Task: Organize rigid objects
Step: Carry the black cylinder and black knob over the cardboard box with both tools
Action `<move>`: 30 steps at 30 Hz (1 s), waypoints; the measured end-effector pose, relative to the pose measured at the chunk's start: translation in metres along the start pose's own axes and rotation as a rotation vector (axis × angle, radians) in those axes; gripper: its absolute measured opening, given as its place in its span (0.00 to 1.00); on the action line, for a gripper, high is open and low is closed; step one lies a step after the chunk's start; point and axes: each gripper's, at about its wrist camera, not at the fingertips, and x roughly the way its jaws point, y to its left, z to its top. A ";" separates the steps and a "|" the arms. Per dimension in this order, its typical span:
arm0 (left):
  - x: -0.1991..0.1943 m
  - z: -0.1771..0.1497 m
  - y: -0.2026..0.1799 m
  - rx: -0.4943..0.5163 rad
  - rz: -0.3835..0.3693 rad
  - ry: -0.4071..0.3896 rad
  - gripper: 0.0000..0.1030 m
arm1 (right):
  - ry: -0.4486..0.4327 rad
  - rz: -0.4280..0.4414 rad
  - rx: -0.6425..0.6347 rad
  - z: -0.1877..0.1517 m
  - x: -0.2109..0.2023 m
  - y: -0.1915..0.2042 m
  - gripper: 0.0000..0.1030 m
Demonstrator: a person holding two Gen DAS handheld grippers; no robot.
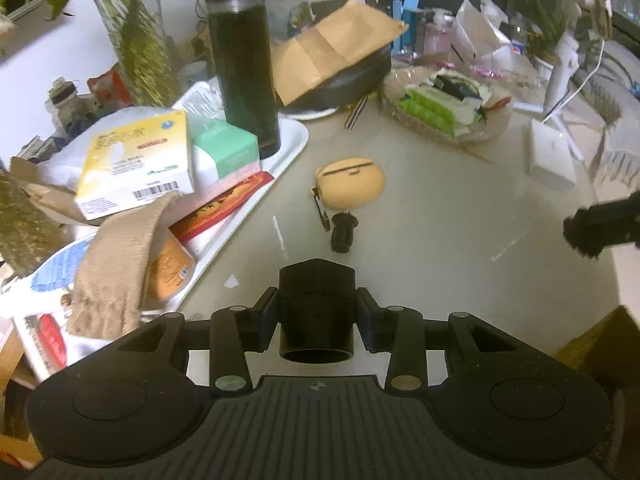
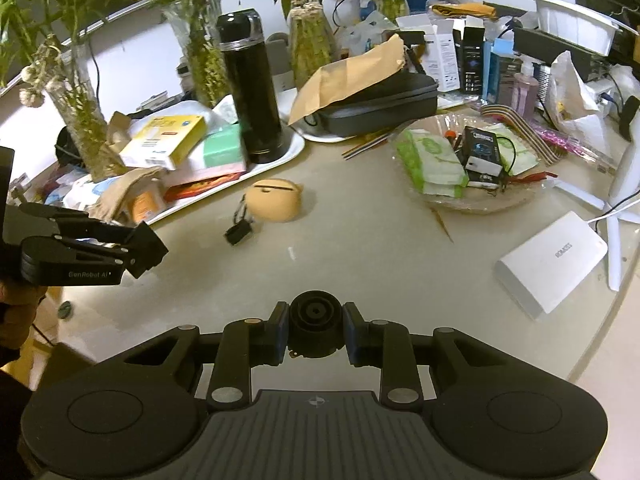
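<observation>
each hand-held gripper (image 1: 317,312) (image 2: 315,330) clamps a half-hidden black part (image 1: 317,308).

Left gripper (image 1: 316,312): matte black plastic, two angular link arms per side, round silver pivot pins, blue strips on the inner finger faces. Ribbed grey plate with a small crosshair mark behind the links, flanked by two round black housings. Right gripper (image 2: 316,334): same build. Left gripper's side reads "GenRobot AI" in grey.
</observation>
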 end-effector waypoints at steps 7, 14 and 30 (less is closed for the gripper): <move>-0.042 -0.002 -0.010 -0.017 -0.025 -0.029 0.38 | 0.050 0.028 -0.016 0.001 -0.020 0.016 0.30; -0.072 -0.015 -0.026 -0.022 -0.078 -0.030 0.38 | 0.058 0.057 -0.037 -0.002 -0.038 0.031 0.30; -0.094 -0.046 -0.065 0.024 -0.247 -0.024 0.39 | 0.058 0.075 -0.028 -0.017 -0.072 0.036 0.30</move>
